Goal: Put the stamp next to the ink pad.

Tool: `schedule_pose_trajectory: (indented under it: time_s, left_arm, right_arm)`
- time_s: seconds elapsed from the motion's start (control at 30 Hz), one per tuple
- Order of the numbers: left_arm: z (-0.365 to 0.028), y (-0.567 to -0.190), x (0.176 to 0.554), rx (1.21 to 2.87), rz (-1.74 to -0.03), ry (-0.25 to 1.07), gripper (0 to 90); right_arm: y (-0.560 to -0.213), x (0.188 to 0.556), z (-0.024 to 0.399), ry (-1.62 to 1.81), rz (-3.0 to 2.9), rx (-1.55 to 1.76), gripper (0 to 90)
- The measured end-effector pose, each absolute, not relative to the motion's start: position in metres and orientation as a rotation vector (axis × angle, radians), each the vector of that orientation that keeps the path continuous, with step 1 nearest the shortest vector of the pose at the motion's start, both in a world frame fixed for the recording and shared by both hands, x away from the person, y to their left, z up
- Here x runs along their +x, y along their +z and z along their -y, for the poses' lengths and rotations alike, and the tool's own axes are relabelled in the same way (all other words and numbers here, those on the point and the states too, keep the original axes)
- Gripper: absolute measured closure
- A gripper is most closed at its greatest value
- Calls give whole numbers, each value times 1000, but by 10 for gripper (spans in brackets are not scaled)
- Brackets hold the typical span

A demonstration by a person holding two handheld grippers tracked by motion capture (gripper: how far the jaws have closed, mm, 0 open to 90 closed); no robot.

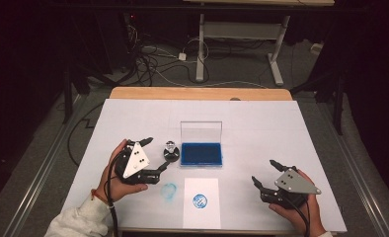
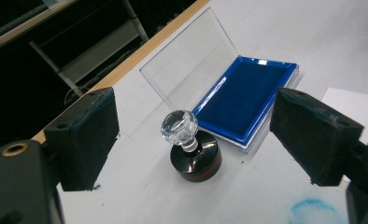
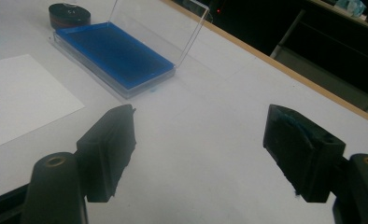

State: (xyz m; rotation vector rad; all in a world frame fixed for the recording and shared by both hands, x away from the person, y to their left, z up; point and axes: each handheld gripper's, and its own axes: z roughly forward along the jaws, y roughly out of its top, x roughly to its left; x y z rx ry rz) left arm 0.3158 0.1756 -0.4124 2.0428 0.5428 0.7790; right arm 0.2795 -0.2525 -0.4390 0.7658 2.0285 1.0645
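Stamp (image 2: 191, 147) stands upright w/ crystal knob, just beside ink pad (image 2: 245, 100) at its 9 o'clock. L gripper (image 1: 154, 154) jaws wide apart, flanking stamp, holding nothing. R gripper (image 1: 266, 174) at 4 o'clock of pad, wide open, empty. Risks: uneven closing could tip stamp; slick knob may slip; inked face may add to blue smudge (image 1: 169, 190) beside paper (image 1: 201, 203).

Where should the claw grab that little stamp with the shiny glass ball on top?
Probably by the clear faceted knob or the thin neck just beneath it, not the wide round black stamp base. The stamp stands upright, already between the open left claw jaws, so close level from both sides.
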Motion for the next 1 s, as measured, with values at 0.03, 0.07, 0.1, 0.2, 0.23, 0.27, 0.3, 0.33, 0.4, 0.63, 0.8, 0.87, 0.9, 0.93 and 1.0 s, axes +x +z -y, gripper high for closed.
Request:
schedule_pose_trajectory:
  time_s: [0.03, 0.07, 0.1, 0.2, 0.23, 0.27, 0.3, 0.33, 0.4, 0.63, 0.8, 0.87, 0.9, 0.93, 1.0]
  left_arm:
    - [-176, -414, 315, 2049, -542, 776, 154]
    - [-177, -415, 315, 2052, -539, 778, 154]
    - [-178, -416, 314, 2053, -537, 777, 154]
    - [-181, -420, 312, 2064, -540, 781, 153]
    - [-181, -421, 311, 2068, -544, 779, 153]
    - [-182, -422, 311, 2070, -546, 778, 153]
    - [-183, -423, 310, 2071, -549, 786, 153]
    - [-185, -424, 309, 2071, -554, 793, 153]
    - [-188, -426, 308, 2074, -566, 795, 153]
    - [-203, -434, 303, 2089, -611, 784, 153]
    - [-208, -445, 299, 2118, -630, 770, 153]
    - [-210, -449, 297, 2130, -636, 771, 153]
    - [-212, -450, 296, 2132, -642, 768, 153]
    - [-214, -451, 296, 2132, -645, 767, 153]
    - [-217, -454, 295, 2135, -657, 764, 153]
  right_arm:
    - [-439, 279, 253, 1064, -2028, 766, 256]
    - [-439, 279, 252, 1064, -2028, 766, 256]
    - [-439, 279, 252, 1063, -2028, 766, 256]
    - [-439, 279, 252, 1063, -2027, 767, 254]
    - [-439, 279, 252, 1063, -2026, 768, 253]
    - [-439, 279, 252, 1063, -2024, 768, 252]
    - [-439, 279, 253, 1065, -2024, 769, 252]
    - [-439, 279, 253, 1066, -2022, 770, 252]
    - [-439, 279, 253, 1070, -2017, 773, 245]
    - [-438, 279, 253, 1060, -1993, 780, 197]
    - [-438, 279, 253, 1070, -1991, 782, 175]
    - [-438, 279, 253, 1080, -1992, 784, 171]
    - [-439, 279, 253, 1078, -1994, 783, 169]
    - [-439, 279, 253, 1080, -1996, 783, 169]
    - [-440, 279, 253, 1076, -1999, 786, 168]
